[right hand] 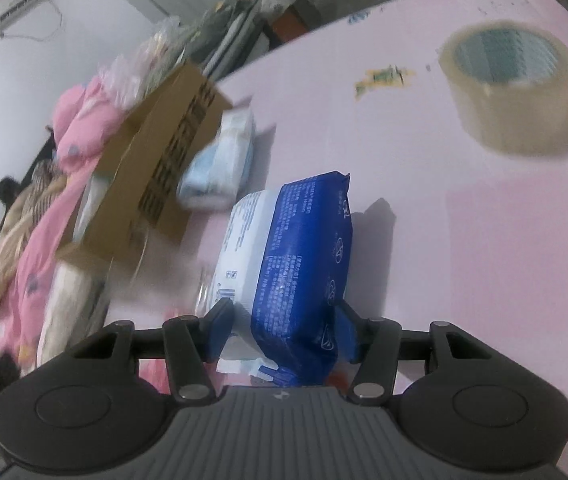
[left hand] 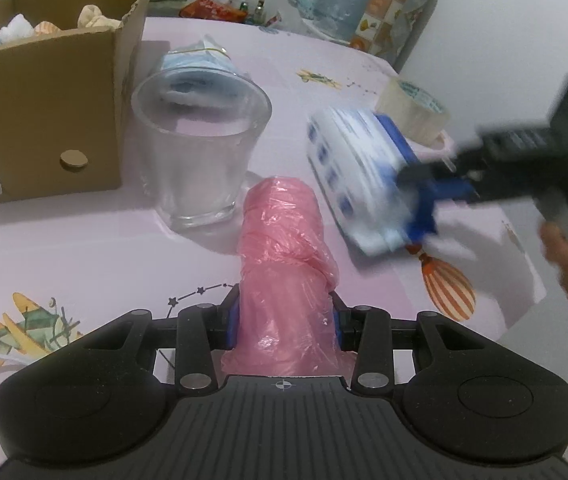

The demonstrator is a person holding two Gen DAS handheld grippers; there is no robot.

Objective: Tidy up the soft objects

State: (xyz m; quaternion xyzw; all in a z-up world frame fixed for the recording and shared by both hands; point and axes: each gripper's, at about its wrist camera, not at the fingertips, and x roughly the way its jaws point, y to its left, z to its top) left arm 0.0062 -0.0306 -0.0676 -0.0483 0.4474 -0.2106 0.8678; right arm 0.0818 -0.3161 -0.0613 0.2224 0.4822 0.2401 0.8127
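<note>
Low in the centre of the left wrist view: left gripper closed on a rolled pink plastic bag, blue pads pinching its lower part, roll pointing up the frame above the pink bench. Just above and left of the roll — an empty clear glass cup, upright; behind it a bundle of blue face masks. Upper left: an open cardboard box with pale soft items inside.

At right, blurred: right gripper clamped on a blue-and-white wet wipes pack, tilted above the bench, a roll of clear packing tape behind it.

Right wrist view: right gripper squeezing the same pack on edge, centre frame; tape upper right, box and masks at left.
</note>
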